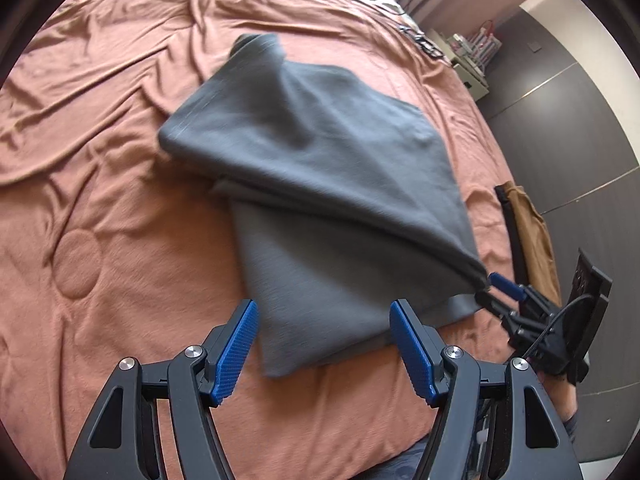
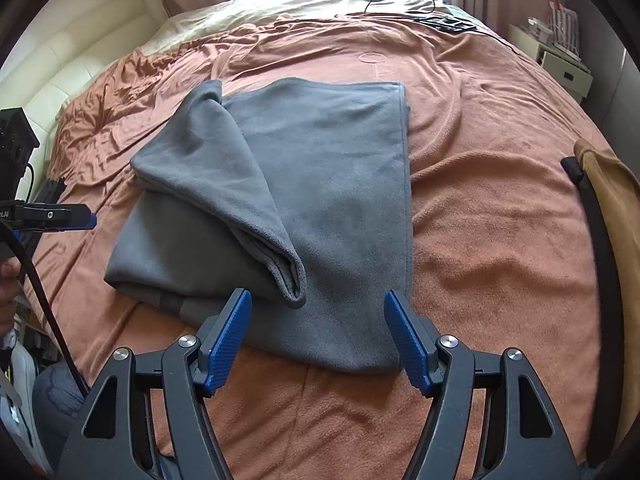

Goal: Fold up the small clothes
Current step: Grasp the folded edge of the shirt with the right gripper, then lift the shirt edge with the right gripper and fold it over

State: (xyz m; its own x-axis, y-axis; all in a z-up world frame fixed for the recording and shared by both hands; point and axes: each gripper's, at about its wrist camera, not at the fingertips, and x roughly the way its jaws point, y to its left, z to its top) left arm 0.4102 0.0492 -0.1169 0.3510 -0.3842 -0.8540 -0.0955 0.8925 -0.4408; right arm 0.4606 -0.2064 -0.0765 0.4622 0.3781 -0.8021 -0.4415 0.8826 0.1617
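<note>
Left gripper (image 1: 324,344): jaws spread wide, blue pads (image 1: 236,354) facing each other, nothing between. Right gripper (image 2: 318,340): same, jaws wide apart and empty, sitting to the right of the left one and pointing inward. Hand (image 2: 8,288) partly visible at frame edge.

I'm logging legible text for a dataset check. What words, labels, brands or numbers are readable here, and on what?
"tAI": partial white lettering, cut by the frame edge, on the left gripper.
Items on the white bedside unit: too small and blurred to read.
Grey cloth: no text visible.
</note>
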